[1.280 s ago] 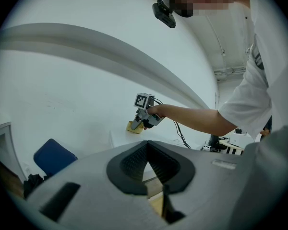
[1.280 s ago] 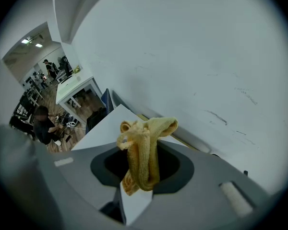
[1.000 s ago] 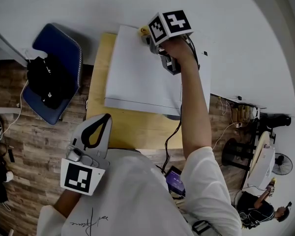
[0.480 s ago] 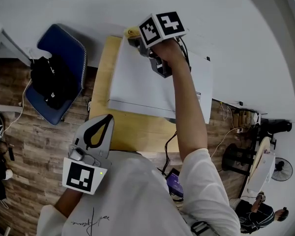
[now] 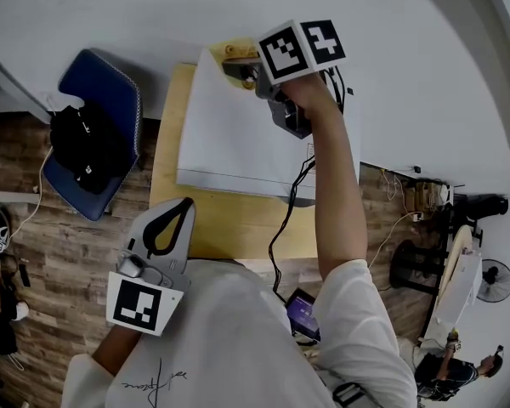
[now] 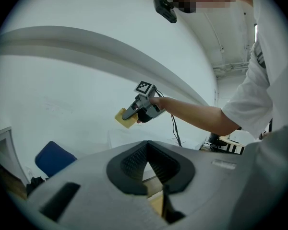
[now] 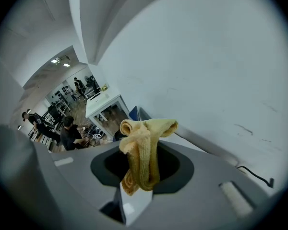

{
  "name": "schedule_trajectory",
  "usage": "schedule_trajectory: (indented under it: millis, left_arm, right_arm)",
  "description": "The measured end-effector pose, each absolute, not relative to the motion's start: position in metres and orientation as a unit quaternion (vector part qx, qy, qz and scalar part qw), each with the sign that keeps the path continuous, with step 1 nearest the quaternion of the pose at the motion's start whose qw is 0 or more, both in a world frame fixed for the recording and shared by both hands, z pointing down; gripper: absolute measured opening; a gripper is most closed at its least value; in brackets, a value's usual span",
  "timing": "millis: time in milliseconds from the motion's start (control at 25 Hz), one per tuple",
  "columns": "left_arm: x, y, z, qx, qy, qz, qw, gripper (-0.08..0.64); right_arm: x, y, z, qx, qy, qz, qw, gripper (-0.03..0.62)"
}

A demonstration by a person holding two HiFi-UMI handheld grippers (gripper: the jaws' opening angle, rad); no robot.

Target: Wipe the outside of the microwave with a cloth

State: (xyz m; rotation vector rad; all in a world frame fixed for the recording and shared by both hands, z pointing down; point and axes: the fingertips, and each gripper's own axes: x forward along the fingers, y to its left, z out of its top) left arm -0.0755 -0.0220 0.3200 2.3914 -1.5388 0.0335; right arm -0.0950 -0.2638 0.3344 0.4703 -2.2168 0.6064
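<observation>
Microwave on the wooden surface, head view: the right tongs, clamped on the yellow cloth, have shifted only slightly at its rear left corner, so most wiping likely remains; left gripper view: left tongs closed, empty; right gripper view: cloth bunched between the jaws.
</observation>
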Motion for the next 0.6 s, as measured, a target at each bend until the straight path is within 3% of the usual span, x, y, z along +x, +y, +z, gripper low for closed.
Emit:
schedule_trajectory:
  millis: [600]
  left_arm:
    - [-0.022, -0.036, 0.321, 0.862, -0.483, 0.033, 0.151, -0.008]
  right_arm:
    - [0.103, -0.304, 0.337, 0.313, -0.818, 0.288, 0.386, 0.124]
